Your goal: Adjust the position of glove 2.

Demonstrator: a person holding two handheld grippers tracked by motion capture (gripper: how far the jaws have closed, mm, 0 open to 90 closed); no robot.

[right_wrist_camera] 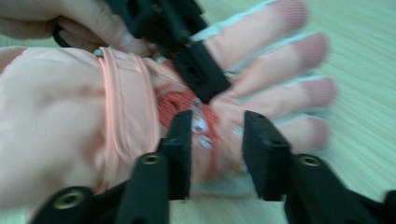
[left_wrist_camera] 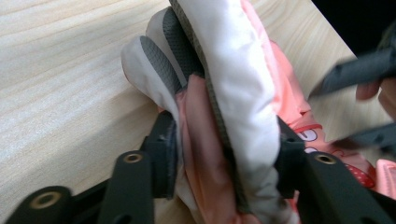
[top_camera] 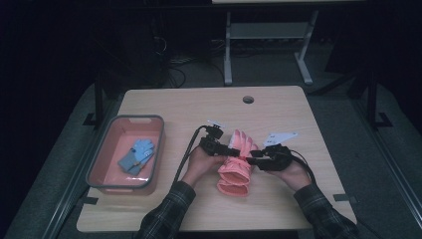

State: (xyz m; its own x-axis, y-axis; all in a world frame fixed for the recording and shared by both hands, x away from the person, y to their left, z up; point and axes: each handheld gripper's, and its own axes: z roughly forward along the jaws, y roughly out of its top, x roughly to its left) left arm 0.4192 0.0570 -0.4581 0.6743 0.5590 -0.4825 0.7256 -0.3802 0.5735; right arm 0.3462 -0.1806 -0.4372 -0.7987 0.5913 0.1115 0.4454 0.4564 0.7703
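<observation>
Clamping the pink glove [left_wrist_camera: 243,93] along its side edge, my left gripper [left_wrist_camera: 224,154] has both jaws pressed into the padding, white palm and grey grip patches turned toward its camera; my right gripper [right_wrist_camera: 215,144] stands with jaws parted over the red patch on the back of the glove, close to the fabric, and I judge it not yet closed on anything. From above, the glove [top_camera: 238,162] lies at the table's [top_camera: 199,104] middle between the two grippers, left gripper [top_camera: 219,147] on its left, right gripper [top_camera: 261,159] on its right; its long axis runs near to far, cuff toward me, fingers pointing away. The left one is the nearer, already on it. Well to the left sits a grey-rimmed bin [top_camera: 99,154] with a blue glove [top_camera: 137,155] inside; I take that as the destination, so the move runs leftward. Nothing lies between glove and bin; a white card [top_camera: 279,137] lies just beyond the right gripper.
</observation>
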